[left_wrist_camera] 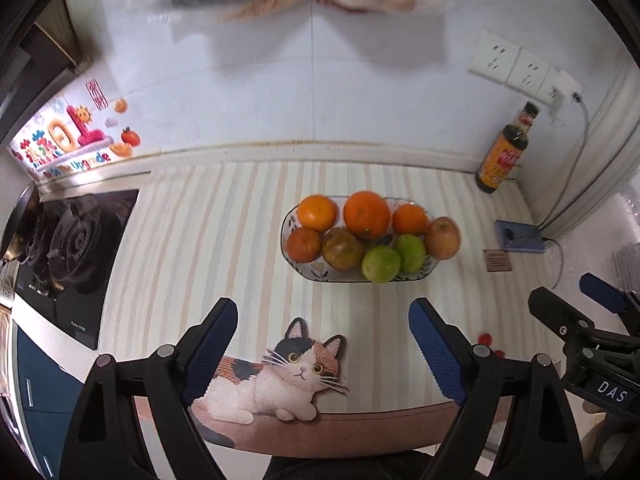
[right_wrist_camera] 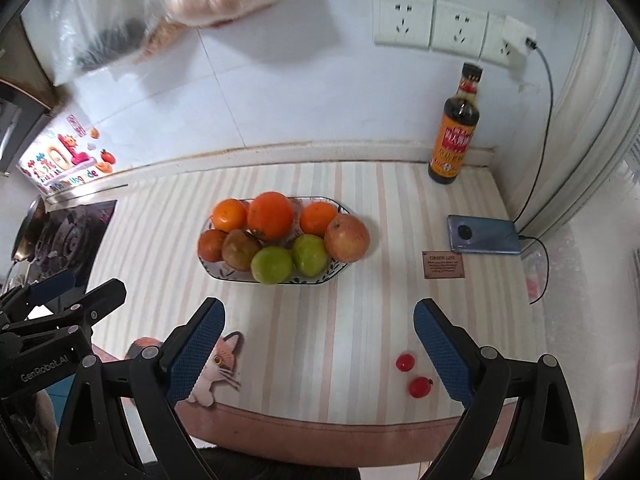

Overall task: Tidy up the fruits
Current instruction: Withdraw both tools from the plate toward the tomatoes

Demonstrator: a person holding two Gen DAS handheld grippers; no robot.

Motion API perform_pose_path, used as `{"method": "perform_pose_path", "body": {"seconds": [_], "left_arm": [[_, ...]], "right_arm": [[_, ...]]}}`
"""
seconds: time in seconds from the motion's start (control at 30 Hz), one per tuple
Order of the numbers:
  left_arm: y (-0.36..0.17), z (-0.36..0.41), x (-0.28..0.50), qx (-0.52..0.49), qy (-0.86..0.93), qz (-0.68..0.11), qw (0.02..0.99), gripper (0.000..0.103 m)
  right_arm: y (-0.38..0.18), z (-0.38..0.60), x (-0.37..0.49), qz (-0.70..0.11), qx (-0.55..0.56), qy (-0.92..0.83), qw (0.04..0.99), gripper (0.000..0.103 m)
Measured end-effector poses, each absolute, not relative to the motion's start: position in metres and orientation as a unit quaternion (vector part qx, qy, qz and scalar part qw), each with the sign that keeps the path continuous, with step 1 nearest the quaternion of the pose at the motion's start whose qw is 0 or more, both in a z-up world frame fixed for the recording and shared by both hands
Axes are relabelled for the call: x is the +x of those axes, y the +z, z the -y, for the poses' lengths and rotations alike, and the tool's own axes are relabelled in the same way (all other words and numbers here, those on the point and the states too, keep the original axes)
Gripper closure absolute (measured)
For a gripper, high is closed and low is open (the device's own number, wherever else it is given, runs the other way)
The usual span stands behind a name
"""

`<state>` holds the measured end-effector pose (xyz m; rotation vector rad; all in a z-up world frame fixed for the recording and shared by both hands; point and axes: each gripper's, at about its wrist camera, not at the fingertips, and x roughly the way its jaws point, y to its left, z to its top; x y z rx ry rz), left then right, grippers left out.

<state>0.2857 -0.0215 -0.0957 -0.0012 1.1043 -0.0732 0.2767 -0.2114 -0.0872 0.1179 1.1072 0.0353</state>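
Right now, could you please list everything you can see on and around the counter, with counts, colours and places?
plate: one, white with dark leaf pattern, centre of the mat
oranges: four, orange, three along the back of the plate and a darker one at its left front
green fruits: two, front of the plate
apple: one, reddish, right end of the plate
brownish fruit: one, left front
cherry tomatoes: two, red, loose near the front edge
striped mat: one, pastel, cat print
sauce bottle: one, dark, back right corner
phone: one, blue, charging at right
small card: one, brown
stove: black, left
left tongs: open, empty
right tongs: open, empty
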Motion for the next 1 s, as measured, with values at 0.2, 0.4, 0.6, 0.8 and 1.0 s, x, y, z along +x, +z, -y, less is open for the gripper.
{"method": "perform_pose_path", "body": {"seconds": [0.2,0.4,0.6,0.8,1.0], "left_arm": [[-0.072,0.025,0.267,0.000,-0.050,-0.511,0.858,0.015],[-0.058,0.024,0.255,-0.006,-0.052,-0.499,0.865,0.015],[-0.045,0.021,0.245,-0.010,-0.047,-0.485,0.873,0.015],[-0.038,0.019,0.241,-0.009,-0.040,-0.474,0.880,0.015],[-0.041,0.019,0.243,-0.014,-0.036,-0.480,0.876,0.015]], "right_arm": [[-0.054,0.210,0.251,-0.506,0.062,0.022,0.860,0.005],[-0.033,0.209,0.235,-0.495,0.059,0.026,0.866,0.005],[-0.015,0.214,0.226,-0.483,0.060,0.026,0.873,0.005],[-0.014,0.217,0.225,-0.482,0.062,0.026,0.874,0.005],[-0.018,0.221,0.227,-0.484,0.082,0.033,0.871,0.005]]}}
